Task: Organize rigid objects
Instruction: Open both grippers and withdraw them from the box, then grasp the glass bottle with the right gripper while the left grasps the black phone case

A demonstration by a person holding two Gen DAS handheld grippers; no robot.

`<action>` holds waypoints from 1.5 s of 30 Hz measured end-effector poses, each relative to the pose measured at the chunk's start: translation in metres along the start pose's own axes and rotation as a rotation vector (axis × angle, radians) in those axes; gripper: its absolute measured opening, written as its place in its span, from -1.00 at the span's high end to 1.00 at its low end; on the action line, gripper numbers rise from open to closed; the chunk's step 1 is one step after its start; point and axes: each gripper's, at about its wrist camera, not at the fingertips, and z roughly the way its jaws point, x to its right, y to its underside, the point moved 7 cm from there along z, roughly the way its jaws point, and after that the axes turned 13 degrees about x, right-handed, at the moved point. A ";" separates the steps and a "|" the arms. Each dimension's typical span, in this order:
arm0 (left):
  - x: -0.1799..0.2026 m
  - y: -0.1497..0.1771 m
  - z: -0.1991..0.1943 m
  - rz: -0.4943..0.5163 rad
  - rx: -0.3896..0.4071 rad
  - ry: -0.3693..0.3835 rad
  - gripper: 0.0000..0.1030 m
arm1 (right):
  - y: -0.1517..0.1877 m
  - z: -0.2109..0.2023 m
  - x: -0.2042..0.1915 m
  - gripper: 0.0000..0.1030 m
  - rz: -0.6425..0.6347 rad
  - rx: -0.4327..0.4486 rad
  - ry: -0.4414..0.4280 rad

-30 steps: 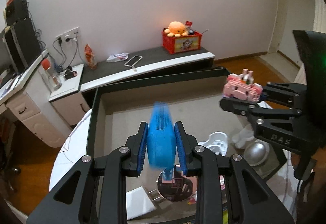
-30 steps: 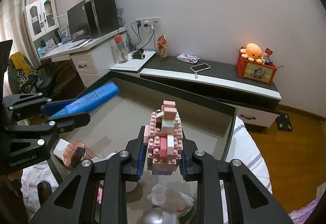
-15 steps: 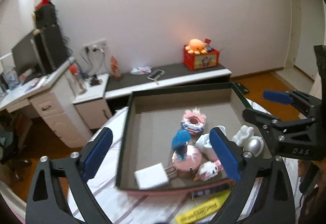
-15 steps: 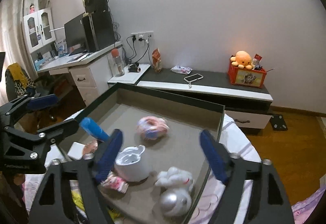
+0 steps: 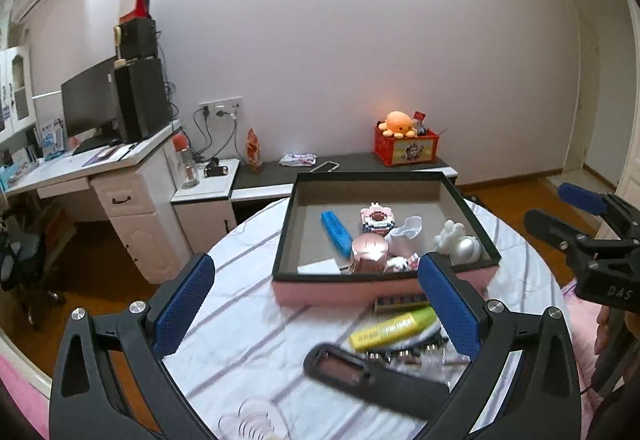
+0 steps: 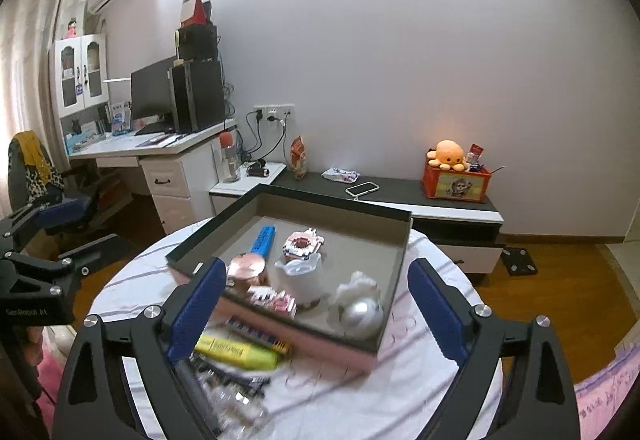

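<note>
Blue ridged plastic bar (image 5: 335, 231) and pink-and-white brick-built block model (image 5: 376, 219) lie inside the shallow black-rimmed pink tray (image 5: 384, 286) on the round striped-cloth counter (image 5: 248, 316), well ahead of both sets of fingers. The left gripper (image 5: 316, 310) is spread wide and grasps nothing, held above the counter's near side; the right gripper (image 6: 316, 306) is likewise splayed and bare. A yellow highlighter pen (image 5: 394, 324) lies outside the tray, just beside its near wall, between the left fingers (image 5: 186, 306).
</note>
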 end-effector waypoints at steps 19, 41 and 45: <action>0.015 0.035 -0.051 0.031 -0.061 0.007 -1.00 | 0.035 -0.063 0.003 -0.82 0.024 -0.031 0.024; 0.103 0.155 0.036 0.088 -0.420 0.041 -0.99 | 0.108 -0.035 0.046 -0.83 0.142 -0.185 0.000; 0.088 0.163 0.044 0.040 -0.461 0.002 -1.00 | 0.113 -0.029 0.046 -0.83 0.146 -0.201 -0.002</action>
